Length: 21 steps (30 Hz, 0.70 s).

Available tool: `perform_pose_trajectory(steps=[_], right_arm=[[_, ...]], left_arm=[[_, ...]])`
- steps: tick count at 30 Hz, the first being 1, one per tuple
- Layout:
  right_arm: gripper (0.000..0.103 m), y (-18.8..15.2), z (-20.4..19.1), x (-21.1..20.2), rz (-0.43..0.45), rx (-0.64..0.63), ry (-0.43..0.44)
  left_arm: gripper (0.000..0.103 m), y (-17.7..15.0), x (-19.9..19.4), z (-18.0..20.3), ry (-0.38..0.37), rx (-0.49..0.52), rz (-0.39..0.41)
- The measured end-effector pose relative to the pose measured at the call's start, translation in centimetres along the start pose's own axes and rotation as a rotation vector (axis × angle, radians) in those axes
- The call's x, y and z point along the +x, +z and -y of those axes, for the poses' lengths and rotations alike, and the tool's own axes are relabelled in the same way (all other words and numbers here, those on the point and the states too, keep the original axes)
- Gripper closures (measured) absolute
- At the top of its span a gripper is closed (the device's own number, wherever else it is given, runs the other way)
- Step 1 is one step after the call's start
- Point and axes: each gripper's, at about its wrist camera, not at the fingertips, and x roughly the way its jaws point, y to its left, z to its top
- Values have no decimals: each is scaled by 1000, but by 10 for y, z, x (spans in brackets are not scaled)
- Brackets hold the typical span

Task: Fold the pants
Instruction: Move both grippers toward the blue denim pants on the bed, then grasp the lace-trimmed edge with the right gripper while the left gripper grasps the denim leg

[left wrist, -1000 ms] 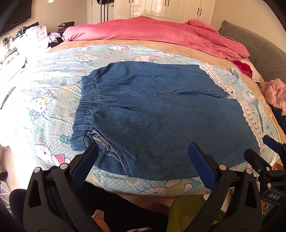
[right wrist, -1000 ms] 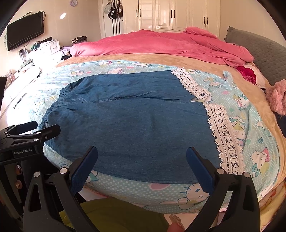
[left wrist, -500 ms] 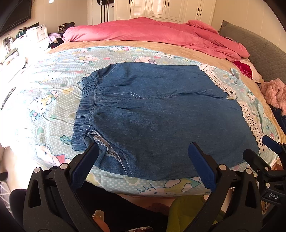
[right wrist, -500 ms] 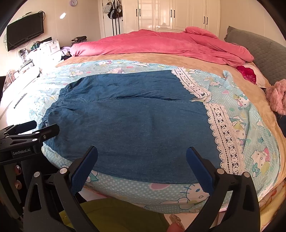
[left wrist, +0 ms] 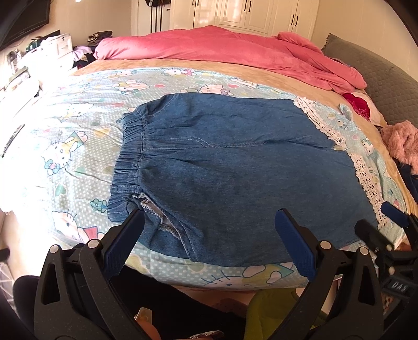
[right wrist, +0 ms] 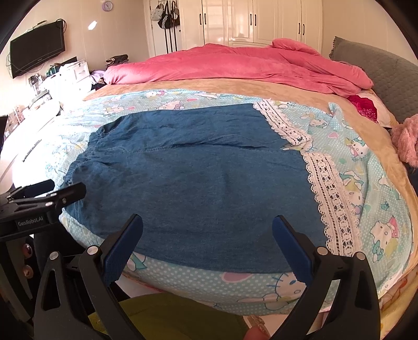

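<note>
- Currently the denim pants (left wrist: 230, 167) lie flat and spread on the bed's cartoon-cat sheet (left wrist: 78, 146), near its front edge; elastic waistband (left wrist: 128, 157) to the left, white lace hems (right wrist: 331, 198) to the right.
- Both legs lie side by side, with the seam between them running left-right across the middle; pocket opening (left wrist: 159, 222) shows at the front-left corner.
- Left tongs (left wrist: 209, 240) released, jaws spread wide, hanging over the front edge of the pants at the waistband end; not touching fabric.
- Right tongs (right wrist: 207, 245) also released, jaws wide, over the front edge nearer the hem end; nothing gripped.
- Each tool shows in the other's view: right one (left wrist: 384, 235) by the lace hem, left one (right wrist: 44, 198) by the waistband.
- Pink duvet (right wrist: 235, 65) bunched at the far side of the bed, grey headboard (right wrist: 386, 75) right, white wardrobe (right wrist: 250, 21) behind, TV (right wrist: 36, 49) on the left wall.
</note>
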Motion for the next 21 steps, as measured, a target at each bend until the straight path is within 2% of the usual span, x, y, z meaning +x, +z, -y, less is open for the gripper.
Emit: perform_pose_trajectory(steps=[4, 6, 9, 12, 16, 18, 21], right_arm=[[4, 20, 12, 5, 17, -1, -1], [4, 37, 22, 10, 39, -4, -38], [4, 61, 39, 26, 15, 15, -19], [4, 88, 57, 53, -18, 38, -22], [4, 126, 64, 95, -51, -6, -20], [4, 147, 65, 119, -62, -40, 17], [4, 172, 78, 149, -102, -22, 46]], left_arm=[[9, 6, 6, -5, 1, -8, -3], [9, 12, 11, -10, -7, -8, -13], [9, 24, 20, -20, 12, -11, -19], [9, 41, 30, -36, 14, -31, -21], [9, 66, 46, -61, 38, -52, -41], [9, 80, 55, -75, 49, -59, -42], [9, 97, 70, -95, 82, -53, -56]])
